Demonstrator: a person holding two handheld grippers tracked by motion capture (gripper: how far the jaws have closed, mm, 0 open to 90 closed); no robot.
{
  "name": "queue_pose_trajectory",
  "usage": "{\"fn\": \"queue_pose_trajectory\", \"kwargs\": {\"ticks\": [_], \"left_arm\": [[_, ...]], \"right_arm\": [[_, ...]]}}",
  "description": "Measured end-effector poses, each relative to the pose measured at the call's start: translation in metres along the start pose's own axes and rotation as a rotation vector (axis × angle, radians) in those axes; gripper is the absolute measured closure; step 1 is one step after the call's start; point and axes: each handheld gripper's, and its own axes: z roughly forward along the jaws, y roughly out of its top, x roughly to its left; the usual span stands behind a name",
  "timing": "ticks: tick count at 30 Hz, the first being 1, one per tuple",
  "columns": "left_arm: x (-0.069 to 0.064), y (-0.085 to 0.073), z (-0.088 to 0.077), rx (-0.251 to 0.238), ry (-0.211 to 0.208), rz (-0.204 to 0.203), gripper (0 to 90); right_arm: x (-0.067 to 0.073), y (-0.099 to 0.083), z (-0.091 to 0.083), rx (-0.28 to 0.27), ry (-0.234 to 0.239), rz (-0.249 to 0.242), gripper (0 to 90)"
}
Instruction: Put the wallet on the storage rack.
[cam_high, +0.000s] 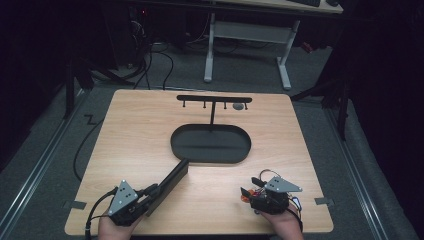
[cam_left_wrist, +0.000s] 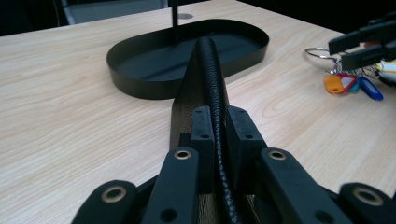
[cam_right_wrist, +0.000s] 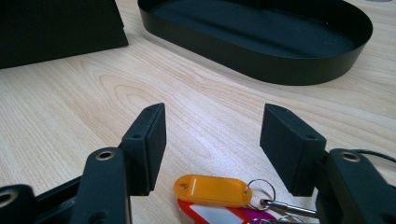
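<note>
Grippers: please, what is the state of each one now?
Left gripper: closed on the black wallet.
Right gripper: open, holding nothing, above the keys.

Left gripper (cam_high: 150, 192) jaws clamped shut; right gripper (cam_high: 248, 189) jaws stand apart, low.

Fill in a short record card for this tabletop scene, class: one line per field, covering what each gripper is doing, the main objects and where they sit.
Surface: wooden table
Left gripper: shut on a black leather wallet, gripped by its edge, far end pointing toward the tray
Right gripper: open, holding nothing, jaws over the key bunch
Key bunch: lies on the table, with orange, red, pink and blue tags on rings
Tray: black oval, empty, mid-table
Hook stand: black T-shaped bar rising from the tray's far side
</note>
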Motion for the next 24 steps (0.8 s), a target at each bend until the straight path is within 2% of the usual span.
{"fn": "queue_pose_trajectory", "kwargs": {"ticks": [5,9,16,24], "left_arm": [[0.012,-0.004,-0.001,-0.013,0.024,-0.035,81.5],[0.019,-0.006,-0.002,-0.021,0.026,-0.056,81.0],[0.022,-0.009,-0.002,-0.03,0.04,-0.064,78.2],[0.019,-0.009,-0.002,-0.04,0.045,-0.046,73.5]], "right_arm": [[0.0,0.0,0.001,0.003,0.004,0.001,41.6],[0.001,0.0,0.002,0.005,0.006,0.002,41.6],[0.0,-0.001,0.003,0.016,0.01,0.006,41.5],[0.0,-0.001,0.003,0.015,0.012,0.007,41.5]]}}
